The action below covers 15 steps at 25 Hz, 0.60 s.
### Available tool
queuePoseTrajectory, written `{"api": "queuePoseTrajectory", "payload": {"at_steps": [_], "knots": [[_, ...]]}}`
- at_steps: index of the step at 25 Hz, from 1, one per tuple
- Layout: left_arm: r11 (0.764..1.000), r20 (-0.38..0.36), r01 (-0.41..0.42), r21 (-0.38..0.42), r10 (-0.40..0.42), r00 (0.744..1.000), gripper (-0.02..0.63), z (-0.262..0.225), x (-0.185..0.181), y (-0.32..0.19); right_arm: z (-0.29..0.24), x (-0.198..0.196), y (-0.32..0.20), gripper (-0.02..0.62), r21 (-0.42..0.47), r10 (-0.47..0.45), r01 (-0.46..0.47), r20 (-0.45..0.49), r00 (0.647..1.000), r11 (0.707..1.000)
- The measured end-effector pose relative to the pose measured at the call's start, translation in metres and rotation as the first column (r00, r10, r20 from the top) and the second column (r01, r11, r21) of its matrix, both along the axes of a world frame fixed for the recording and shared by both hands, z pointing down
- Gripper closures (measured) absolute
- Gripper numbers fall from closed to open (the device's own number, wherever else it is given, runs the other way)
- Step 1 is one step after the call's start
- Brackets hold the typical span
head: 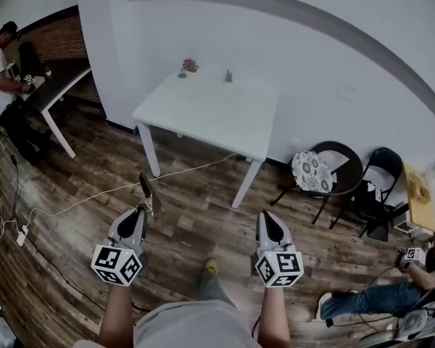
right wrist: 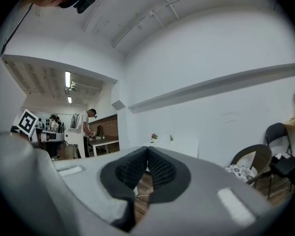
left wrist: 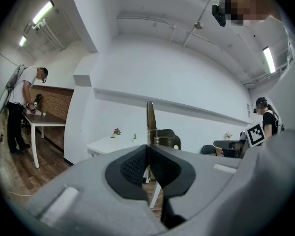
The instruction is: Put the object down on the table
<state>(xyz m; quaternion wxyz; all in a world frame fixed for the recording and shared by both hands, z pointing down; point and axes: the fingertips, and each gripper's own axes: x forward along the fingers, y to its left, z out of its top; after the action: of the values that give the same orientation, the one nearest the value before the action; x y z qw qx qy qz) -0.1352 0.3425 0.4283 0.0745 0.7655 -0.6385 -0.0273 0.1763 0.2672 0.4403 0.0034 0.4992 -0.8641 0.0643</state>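
Note:
My left gripper (head: 144,207) is shut on a slim brown tool (head: 143,187) that sticks out forward from its tips; what kind of tool it is I cannot tell. In the left gripper view the tool (left wrist: 150,122) rises as a thin strip from the closed jaws of the left gripper (left wrist: 147,147). My right gripper (head: 267,217) is shut with nothing in it, its pads meeting in the right gripper view (right wrist: 147,151). Both are held over the wooden floor, short of the white table (head: 203,114), which stands ahead against the wall.
A small flower pot (head: 189,66) sits at the table's far edge. A round chair (head: 326,169) and a black folding chair (head: 380,183) stand to the right. At the left, a person (head: 0,64) works at a dark table (head: 54,89). A white cable (head: 80,203) runs across the floor.

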Motion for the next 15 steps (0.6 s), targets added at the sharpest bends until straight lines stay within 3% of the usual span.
{"api": "queuePoseTrajectory", "payload": {"at_steps": [15], "knots": [[0.999,0.02,0.03,-0.044,-0.029,0.999,0.594,-0.002,0.01,-0.175,0.004,0.002,-0.182,0.592,-0.029,-0.034,0.034,0.02,0.999,0.999]]}}
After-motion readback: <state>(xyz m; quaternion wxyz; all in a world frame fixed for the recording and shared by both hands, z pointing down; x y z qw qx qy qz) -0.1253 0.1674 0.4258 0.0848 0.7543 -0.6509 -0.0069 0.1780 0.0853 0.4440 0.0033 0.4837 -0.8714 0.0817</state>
